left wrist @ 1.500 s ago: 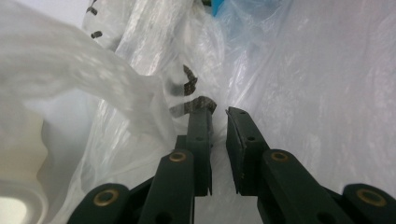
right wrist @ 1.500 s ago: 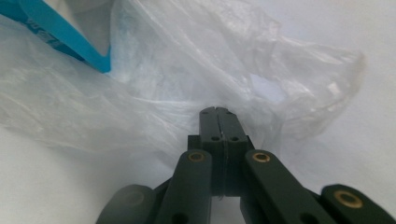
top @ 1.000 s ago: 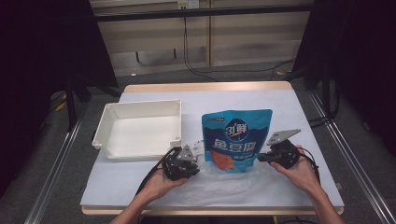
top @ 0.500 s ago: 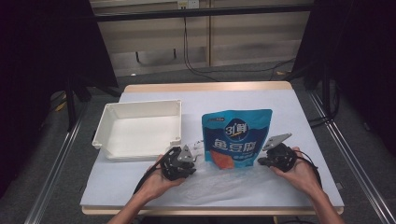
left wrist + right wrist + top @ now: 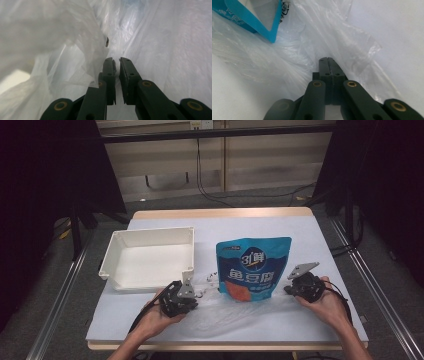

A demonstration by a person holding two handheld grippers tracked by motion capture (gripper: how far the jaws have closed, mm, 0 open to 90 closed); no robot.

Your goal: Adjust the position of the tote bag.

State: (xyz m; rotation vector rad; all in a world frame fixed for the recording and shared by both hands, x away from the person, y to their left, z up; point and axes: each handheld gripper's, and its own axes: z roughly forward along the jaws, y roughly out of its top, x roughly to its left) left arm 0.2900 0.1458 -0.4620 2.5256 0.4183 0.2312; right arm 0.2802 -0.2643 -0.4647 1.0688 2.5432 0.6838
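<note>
In the high view, a white rectangular tray [image 5: 150, 259] sits on the left part of the white table cover [image 5: 310, 232], and its inside looks bare. To its right a blue snack pouch [image 5: 252, 267] lies flat with its printed face up, its lower end resting on a clear plastic bag [image 5: 235, 312] that is spread thin and crumpled across the near side of the table. The left gripper [image 5: 196, 292] is held at the bag's left end, just in front of the tray's near right corner, and the right gripper [image 5: 290, 287] sits at the bag's right end, beside the pouch's lower right corner. In the left gripper view, the left gripper [image 5: 116, 60] has clear film billowing up on both sides; its jaws have just been closing and now stand with only a narrow slit between them, though whether film is caught in that slit cannot be told. In the right gripper view, the right gripper [image 5: 327, 59] has its jaws pressed fully together on the edge of the plastic bag [image 5: 332, 37], which fans out ahead of it; a corner of the blue pouch [image 5: 259, 15] lies on the film at the upper left.
</note>
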